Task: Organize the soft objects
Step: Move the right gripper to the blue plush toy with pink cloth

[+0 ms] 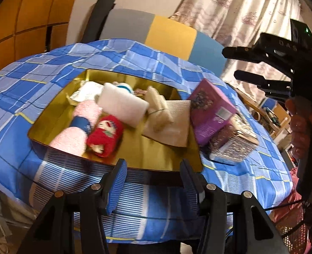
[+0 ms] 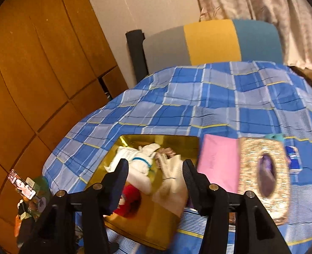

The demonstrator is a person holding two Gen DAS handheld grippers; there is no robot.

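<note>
A gold tray (image 1: pixel 156 148) lies on the blue plaid cloth (image 1: pixel 39 80). In it are a pink rolled towel (image 1: pixel 79 122), a red plush piece (image 1: pixel 106 134), a white foam block (image 1: pixel 122 103), a tied beige bundle (image 1: pixel 159 110), a white cloth (image 1: pixel 88 91) and a beige pad (image 1: pixel 173 127). My left gripper (image 1: pixel 153 165) hangs open over the tray's near edge, with nothing between its fingers. My right gripper (image 1: pixel 236 63) is raised at the upper right, held by a hand (image 1: pixel 300 122). In its own view the right gripper (image 2: pixel 156 165) is open and empty above the tray (image 2: pixel 151 218), the white plush toy (image 2: pixel 141 165) and the red plush piece (image 2: pixel 130 201).
A purple box (image 1: pixel 211 110) leans on the tray's right edge, against a glittery tissue box (image 1: pixel 232 144). A small blue-white pack (image 2: pixel 293 158) lies further right. Behind the table stands a grey, yellow and blue chair back (image 1: pixel 170 31). A wooden wardrobe (image 2: pixel 39 63) is at the left.
</note>
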